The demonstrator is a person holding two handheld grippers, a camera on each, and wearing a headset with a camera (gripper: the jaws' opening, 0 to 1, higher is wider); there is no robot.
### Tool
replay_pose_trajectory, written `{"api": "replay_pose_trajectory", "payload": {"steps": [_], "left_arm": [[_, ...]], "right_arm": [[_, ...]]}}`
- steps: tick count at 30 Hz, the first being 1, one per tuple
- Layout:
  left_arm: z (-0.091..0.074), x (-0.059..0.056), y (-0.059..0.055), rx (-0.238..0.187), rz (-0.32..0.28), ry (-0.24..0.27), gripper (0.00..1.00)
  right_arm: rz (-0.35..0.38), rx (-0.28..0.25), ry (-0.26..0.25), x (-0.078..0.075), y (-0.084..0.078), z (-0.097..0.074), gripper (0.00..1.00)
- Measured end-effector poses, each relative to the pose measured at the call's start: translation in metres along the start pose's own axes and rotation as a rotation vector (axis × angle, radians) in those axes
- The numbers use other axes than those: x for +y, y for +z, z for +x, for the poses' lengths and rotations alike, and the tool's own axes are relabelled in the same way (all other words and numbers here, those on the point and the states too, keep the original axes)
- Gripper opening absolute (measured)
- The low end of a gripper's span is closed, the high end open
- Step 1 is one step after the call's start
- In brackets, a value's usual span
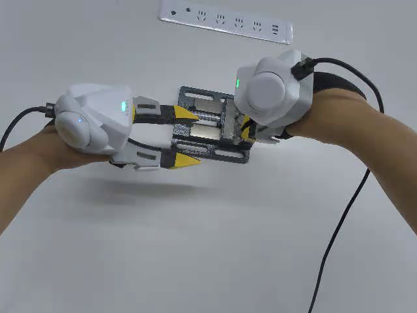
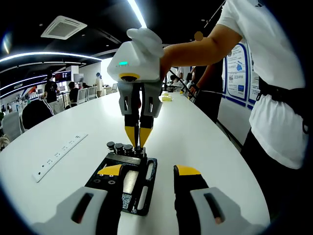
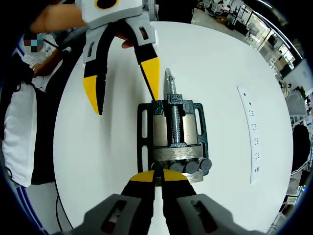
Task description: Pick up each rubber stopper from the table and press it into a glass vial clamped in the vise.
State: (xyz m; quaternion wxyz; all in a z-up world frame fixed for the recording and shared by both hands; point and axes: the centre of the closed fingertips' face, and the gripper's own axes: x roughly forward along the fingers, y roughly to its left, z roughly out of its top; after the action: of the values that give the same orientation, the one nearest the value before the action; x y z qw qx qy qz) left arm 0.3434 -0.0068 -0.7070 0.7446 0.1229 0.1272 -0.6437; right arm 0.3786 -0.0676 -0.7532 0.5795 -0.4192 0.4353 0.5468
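Nearest us, the right gripper [image 3: 158, 180] has its jaws drawn together to a thin slit. We cannot tell whether anything is pinched between them. Its tips point down at one end of a row of stoppered vials [image 3: 190, 166]. These stand upright right at the tips, and the row runs crosswise to the gripper. Past the row, the vise [image 3: 143, 132] stretches lengthwise away from the right gripper, with its screw [image 3: 174, 122] aimed at the left gripper [image 1: 187, 137]. That gripper hangs released near the vise's far end, jaws spread wide. Off to one side of both grippers we see a power strip [image 1: 228, 19].
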Motion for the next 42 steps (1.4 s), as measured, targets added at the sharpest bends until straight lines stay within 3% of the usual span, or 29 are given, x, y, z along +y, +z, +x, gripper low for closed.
{"api": "replay_pose_trajectory", "payload": {"steps": [9,17,20,30,42], "left_arm": [[-0.010,-0.004,0.006,0.006,-0.003,0.024,0.38],[-0.014,-0.006,0.007,0.016,-0.004,0.038,0.38],[-0.013,-0.007,0.006,0.016,-0.009,0.039,0.38],[-0.010,-0.008,0.006,0.020,-0.025,0.051,0.39],[-0.019,-0.005,0.008,0.007,-0.059,0.123,0.40]], "right_arm": [[-0.002,0.003,-0.011,0.001,0.000,0.000,0.04],[0.070,-0.062,-0.039,0.003,-0.005,-0.003,0.07],[0.116,-0.112,-0.042,0.005,-0.005,-0.002,0.11],[0.254,-0.285,-0.163,0.003,-0.001,-0.015,0.28],[0.354,-0.426,-0.240,0.010,0.009,-0.022,0.47]]}}
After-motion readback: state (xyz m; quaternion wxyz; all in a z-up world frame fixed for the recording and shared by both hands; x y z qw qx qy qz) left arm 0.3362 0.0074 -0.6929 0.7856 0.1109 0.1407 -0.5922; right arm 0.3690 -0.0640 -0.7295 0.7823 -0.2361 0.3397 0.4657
